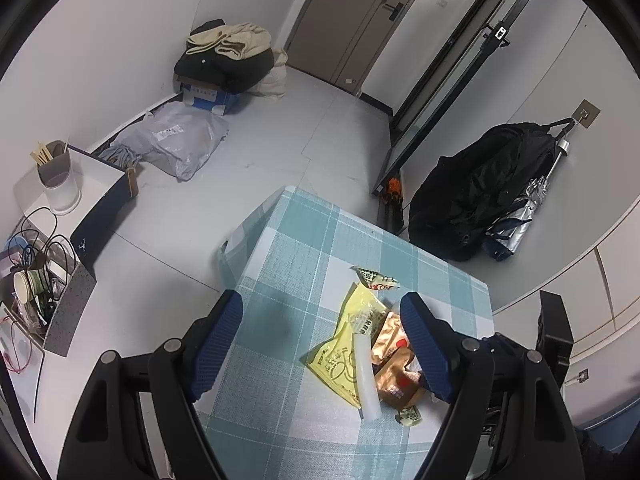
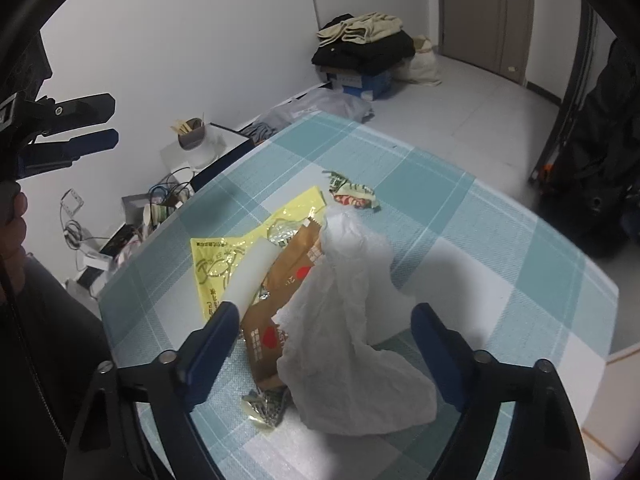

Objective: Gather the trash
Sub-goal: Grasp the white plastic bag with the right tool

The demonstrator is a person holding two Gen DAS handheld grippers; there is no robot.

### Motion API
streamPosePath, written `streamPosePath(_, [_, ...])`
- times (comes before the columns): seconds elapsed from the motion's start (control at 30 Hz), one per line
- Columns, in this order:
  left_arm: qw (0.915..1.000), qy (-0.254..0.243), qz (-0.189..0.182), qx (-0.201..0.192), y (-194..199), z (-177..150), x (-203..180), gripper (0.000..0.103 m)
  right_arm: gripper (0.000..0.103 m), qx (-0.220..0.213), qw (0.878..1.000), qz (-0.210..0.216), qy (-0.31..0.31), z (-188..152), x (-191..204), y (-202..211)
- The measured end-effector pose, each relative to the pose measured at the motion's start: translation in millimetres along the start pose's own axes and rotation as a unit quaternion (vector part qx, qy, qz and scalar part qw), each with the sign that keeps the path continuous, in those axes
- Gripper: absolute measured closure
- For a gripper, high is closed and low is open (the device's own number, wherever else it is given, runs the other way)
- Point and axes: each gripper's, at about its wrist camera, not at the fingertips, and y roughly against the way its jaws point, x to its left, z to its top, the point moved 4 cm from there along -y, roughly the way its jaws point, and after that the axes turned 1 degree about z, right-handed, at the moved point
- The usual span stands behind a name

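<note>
Right gripper [image 2: 320, 344] wide open, holding nothing, hovering over the tissue [image 2: 352, 320], which slumps over the brown wrapper [image 2: 280, 280] near the tabletop's [image 2: 480, 240] middle. Left gripper [image 1: 320, 336] spread just as wide, empty, straddling the yellow wrapper [image 1: 344, 344]. All light, soft, crinkly, probably slippery; pinch a raised fold, not a flat edge.

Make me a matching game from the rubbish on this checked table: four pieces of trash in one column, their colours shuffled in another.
Things:
1. flat wrapper
2. snack packet
3. plastic bag
4. small crumpled wrapper

Colours:
A. white, see-through
B. green, white and red
C. yellow
D. brown with a red heart

Pairs: 1-C, 2-D, 3-A, 4-B
</note>
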Motion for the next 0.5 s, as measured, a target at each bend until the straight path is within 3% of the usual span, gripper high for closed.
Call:
streamPosePath(0.17, [1.0000, -0.005, 0.004, 0.002, -1.9, 0.1, -0.4, 0.025, 0.044, 0.011, 1.000, 0.006, -0.012, -4.5, -3.5, -5.7])
streamPosePath(0.3, [0.9999, -0.006, 0.005, 0.009, -5.7, -1.0, -0.4, 0.025, 0.055, 0.008, 1.000, 0.002, -0.025, -2.6, -8.3, -5.0])
streamPosePath(0.5, [0.9997, -0.012, 0.011, 0.017, -11.0, -1.2, -2.3, 0.025, 0.087, 0.006, 0.998, 0.018, -0.059, -5.2, -19.7, -1.2])
